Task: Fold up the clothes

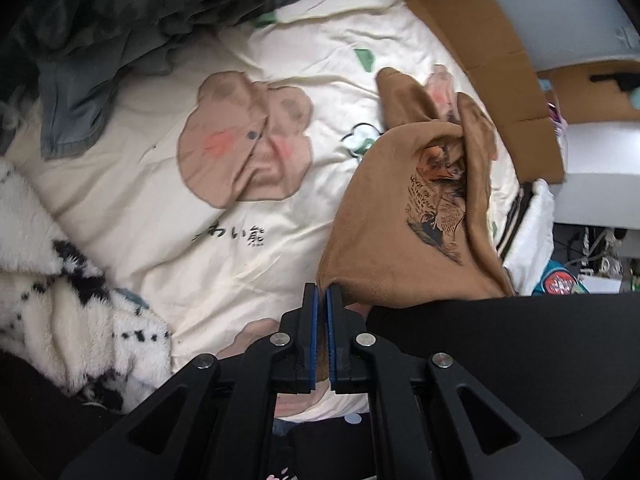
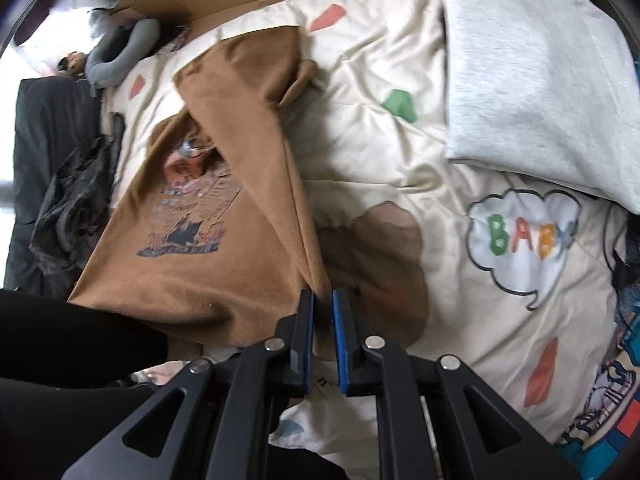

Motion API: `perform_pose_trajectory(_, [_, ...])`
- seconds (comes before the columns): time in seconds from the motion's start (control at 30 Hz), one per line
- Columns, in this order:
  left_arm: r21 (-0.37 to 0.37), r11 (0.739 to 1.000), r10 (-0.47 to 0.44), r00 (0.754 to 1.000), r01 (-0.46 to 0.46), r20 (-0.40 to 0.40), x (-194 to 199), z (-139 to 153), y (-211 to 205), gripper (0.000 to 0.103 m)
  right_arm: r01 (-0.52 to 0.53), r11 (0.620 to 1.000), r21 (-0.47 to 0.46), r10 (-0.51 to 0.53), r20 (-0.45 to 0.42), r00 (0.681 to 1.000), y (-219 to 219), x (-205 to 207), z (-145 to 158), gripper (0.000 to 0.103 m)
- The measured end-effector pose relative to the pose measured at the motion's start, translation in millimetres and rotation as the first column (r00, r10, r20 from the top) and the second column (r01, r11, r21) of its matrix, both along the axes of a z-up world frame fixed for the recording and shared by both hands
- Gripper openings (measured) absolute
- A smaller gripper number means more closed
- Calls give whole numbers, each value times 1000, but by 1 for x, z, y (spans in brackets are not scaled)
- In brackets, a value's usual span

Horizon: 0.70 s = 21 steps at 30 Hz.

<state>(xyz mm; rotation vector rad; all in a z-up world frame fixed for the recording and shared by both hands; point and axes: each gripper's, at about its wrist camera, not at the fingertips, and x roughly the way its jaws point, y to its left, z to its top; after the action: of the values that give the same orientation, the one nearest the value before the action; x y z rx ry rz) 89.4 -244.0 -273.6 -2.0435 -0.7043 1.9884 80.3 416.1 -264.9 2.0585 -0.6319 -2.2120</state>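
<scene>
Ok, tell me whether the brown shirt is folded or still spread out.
Partly folded. On the brown shirt one side flap lies doubled over the printed front, half covering the graphic. Both tongs, left and right, grip its near edge.

A bedroom in a lived-in home: a cream quilt (image 1: 168,216) printed with cartoon bears and a "BABY" cloud covers the bed, strewn with a brown T-shirt (image 2: 208,216), a grey pillow (image 2: 532,80), a fluffy black-and-white blanket (image 1: 60,304) and dark clothes (image 1: 100,20). Flattened cardboard (image 1: 488,52) lines the bed's far edge.
</scene>
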Motion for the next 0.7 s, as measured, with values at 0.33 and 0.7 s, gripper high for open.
perform_pose_trajectory(0.33, [-78,996,45,999,-47,-16,-21,3,-21,4,31,999,28,-30,-40,999,14,-12,11,29])
perform_pose_trajectory(0.7, [-96,995,8,999,-12,-38,-78,-17,-9,4,-9,999,45,12,-80,997,4,-60,6,30])
